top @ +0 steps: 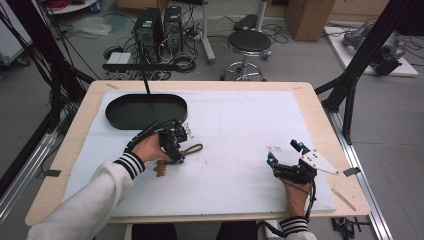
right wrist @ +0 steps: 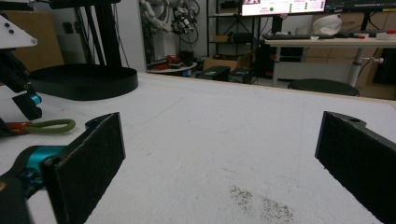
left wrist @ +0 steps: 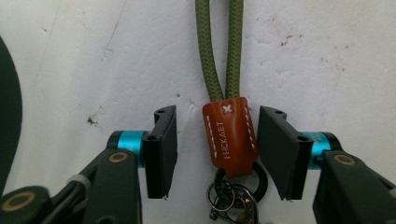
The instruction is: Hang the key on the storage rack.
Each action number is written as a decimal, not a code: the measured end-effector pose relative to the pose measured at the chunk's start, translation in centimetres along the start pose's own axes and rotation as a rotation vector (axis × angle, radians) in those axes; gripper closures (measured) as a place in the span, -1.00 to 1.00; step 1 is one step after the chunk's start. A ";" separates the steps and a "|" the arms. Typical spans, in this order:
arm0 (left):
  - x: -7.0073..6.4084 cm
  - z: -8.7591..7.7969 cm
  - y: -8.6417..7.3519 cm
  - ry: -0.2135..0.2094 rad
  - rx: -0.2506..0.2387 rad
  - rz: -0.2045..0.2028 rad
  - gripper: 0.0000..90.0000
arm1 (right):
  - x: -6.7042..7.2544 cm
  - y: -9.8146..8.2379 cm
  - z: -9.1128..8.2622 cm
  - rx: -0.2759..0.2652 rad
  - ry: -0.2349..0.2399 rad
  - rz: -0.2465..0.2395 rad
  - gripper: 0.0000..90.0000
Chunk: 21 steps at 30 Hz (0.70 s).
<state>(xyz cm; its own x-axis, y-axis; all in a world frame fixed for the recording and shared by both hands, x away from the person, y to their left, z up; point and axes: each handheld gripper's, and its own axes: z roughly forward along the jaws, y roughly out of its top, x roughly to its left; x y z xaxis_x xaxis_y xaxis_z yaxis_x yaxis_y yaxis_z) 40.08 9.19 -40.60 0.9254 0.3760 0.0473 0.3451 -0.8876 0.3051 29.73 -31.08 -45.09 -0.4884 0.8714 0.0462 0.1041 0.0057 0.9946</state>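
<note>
- Left gripper (top: 181, 159) tipped down over the white mat (top: 240, 130), held in the left hand (top: 149, 148)
- Jaws part spread, one on each side of the keychain (left wrist: 230, 135), a gap showing at both pads (left wrist: 164, 149), so not pinching it
- Keychain flat on the mat: brown leather tab between the jaws, green cord loop (left wrist: 219, 46) running away from the gripper, metal rings (left wrist: 233, 196) bunched at the near end
- From above, cord loop (top: 194, 149) lying just right of the left gripper, near the black oval tray (top: 145, 110), not in it
- Small brown bit (top: 160, 170) on the mat just below the left hand, too small to tell apart
- Right gripper (top: 286, 153) low over the mat at the right side, well apart from the keychain, jaws spread wide with bare mat between them
- Grey speckled smudge (right wrist: 261, 203) on the mat between the right jaws
- In the right gripper view, cord loop (right wrist: 51, 126) far off at the left, tray (right wrist: 84, 81) behind it
</note>
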 end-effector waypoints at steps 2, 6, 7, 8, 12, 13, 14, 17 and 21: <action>0.0 0.0 0.0 -0.008 0.003 -0.001 0.22 | 0.0 0.0 0.0 -0.003 0.000 -0.004 -0.99; 0.1 0.0 0.0 -0.025 0.017 -0.001 0.42 | -0.1 0.0 0.0 -0.003 0.000 -0.004 -0.99; 0.1 0.0 0.0 -0.027 0.018 -0.007 0.48 | 0.0 0.0 0.0 0.001 -0.001 -0.002 -0.99; 0.1 0.0 0.0 -0.024 0.024 -0.005 0.50 | 0.0 0.0 0.0 0.000 -0.001 -0.001 -0.99; -0.2 -0.1 0.0 -0.012 0.021 -0.005 0.60 | -0.1 0.0 0.0 0.000 -0.002 -0.001 -0.99; -0.2 -0.1 0.0 -0.008 0.021 -0.003 0.60 | -0.1 0.0 0.0 0.000 -0.002 -0.001 -0.99; -0.2 -0.1 0.0 -0.007 0.023 0.002 0.61 | -0.1 0.0 0.0 -0.001 -0.002 -0.002 -0.99; -0.3 -0.2 0.0 -0.003 0.020 -0.003 0.62 | 0.0 0.0 0.0 0.001 -0.002 -0.002 -0.99; -0.2 -0.6 0.0 0.006 -0.006 -0.005 0.62 | -0.1 0.0 0.0 0.000 -0.003 -0.001 -0.99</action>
<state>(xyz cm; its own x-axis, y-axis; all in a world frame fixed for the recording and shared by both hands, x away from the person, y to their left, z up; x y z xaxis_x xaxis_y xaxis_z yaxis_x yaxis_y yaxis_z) 39.84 9.29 -40.01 0.9228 0.3818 0.0513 0.3485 -0.8841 0.3112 29.76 -31.14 -45.10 -0.4858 0.8729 0.0451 0.1037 0.0063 0.9946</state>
